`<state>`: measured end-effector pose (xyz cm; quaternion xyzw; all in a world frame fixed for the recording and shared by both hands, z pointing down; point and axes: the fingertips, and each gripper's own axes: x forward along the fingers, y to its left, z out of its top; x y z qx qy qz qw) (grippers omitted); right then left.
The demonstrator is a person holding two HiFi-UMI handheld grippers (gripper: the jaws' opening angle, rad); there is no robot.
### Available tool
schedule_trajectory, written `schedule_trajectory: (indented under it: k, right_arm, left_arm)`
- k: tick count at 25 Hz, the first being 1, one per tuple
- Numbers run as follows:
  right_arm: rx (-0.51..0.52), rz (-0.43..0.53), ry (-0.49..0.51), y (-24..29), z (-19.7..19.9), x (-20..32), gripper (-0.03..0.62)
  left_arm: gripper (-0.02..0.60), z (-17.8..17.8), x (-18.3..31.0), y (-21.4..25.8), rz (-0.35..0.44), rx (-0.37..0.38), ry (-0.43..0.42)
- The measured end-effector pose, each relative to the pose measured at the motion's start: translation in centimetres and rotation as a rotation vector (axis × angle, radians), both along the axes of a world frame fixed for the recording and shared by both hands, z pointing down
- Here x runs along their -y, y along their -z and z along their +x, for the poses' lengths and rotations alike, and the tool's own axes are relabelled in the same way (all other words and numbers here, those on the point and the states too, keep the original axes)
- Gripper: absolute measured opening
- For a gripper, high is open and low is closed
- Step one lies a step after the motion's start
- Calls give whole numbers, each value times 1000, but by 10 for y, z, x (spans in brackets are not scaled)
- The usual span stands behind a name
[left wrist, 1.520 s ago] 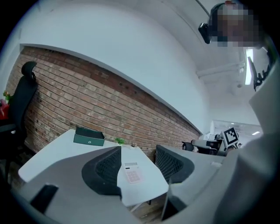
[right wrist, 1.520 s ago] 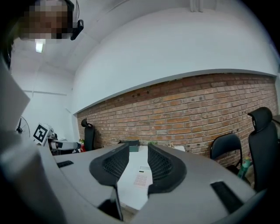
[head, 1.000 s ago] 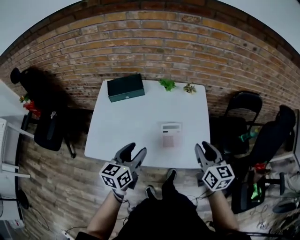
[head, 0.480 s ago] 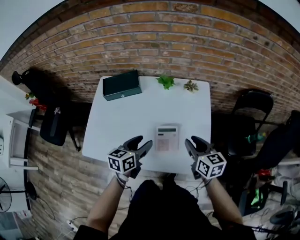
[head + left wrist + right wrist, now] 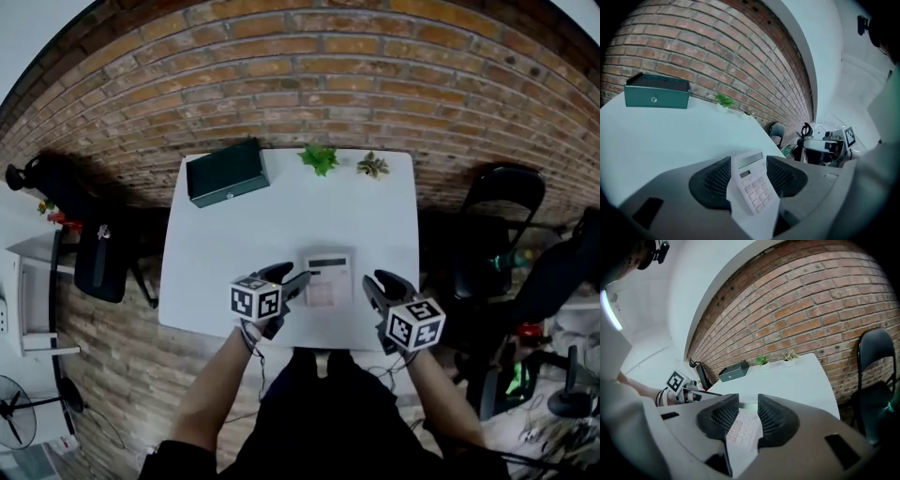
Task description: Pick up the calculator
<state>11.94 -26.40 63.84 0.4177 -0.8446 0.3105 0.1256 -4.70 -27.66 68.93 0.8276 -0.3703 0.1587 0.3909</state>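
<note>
Your left gripper (image 5: 296, 276) stands wide open and holds nothing, its tips just beside the left edge of the calculator (image 5: 327, 279). Your right gripper (image 5: 373, 282), just to the calculator's right, is closing; its pads press on nothing. The calculator lies flat by the near edge of the white table (image 5: 234, 234), long axis running near to far, display at the far end.

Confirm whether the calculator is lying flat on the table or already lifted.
Lying flat, keys and display facing up: the calculator rests on the white table near its front edge.
</note>
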Motion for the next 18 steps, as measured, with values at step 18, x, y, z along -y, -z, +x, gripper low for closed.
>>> schedule_trajectory:
  k: [18]
  right_arm:
    - [-13,2,-186,12,17,8,121]
  left_arm:
    - [179,63,28,-77,-201,-33,-376]
